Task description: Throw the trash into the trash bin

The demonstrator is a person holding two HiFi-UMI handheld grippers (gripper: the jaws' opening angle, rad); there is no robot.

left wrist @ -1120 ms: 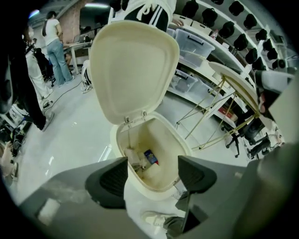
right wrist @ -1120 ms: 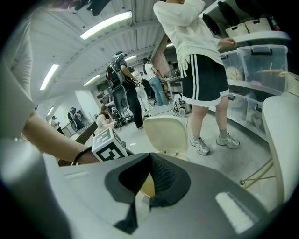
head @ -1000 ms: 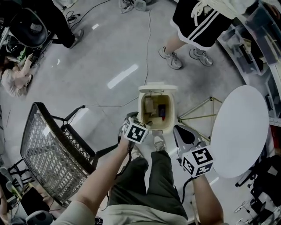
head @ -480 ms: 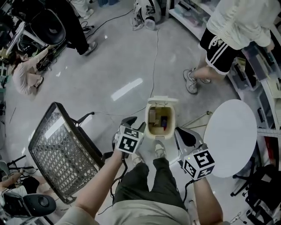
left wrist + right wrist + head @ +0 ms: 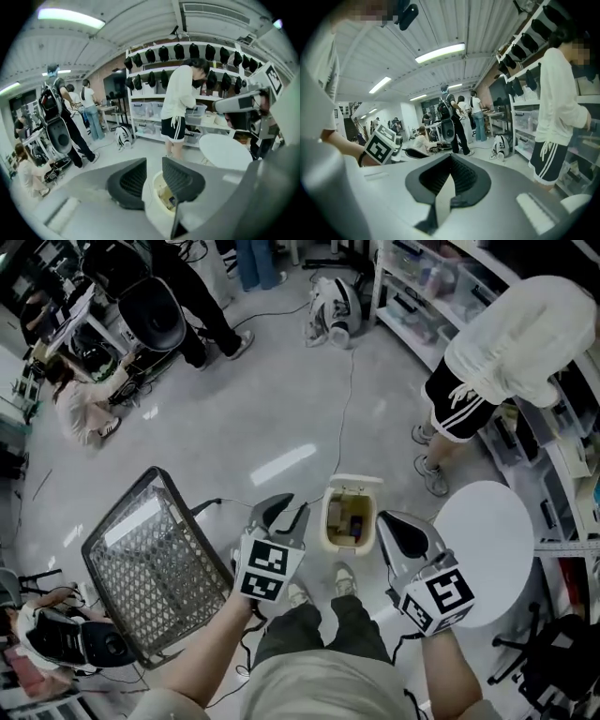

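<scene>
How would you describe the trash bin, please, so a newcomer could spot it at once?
Find the round white table on the grey floor; between it and the black mesh chair stands a small cream plastic trash bin. Unlike them, it is a box with its lid flipped open and trash inside.
</scene>
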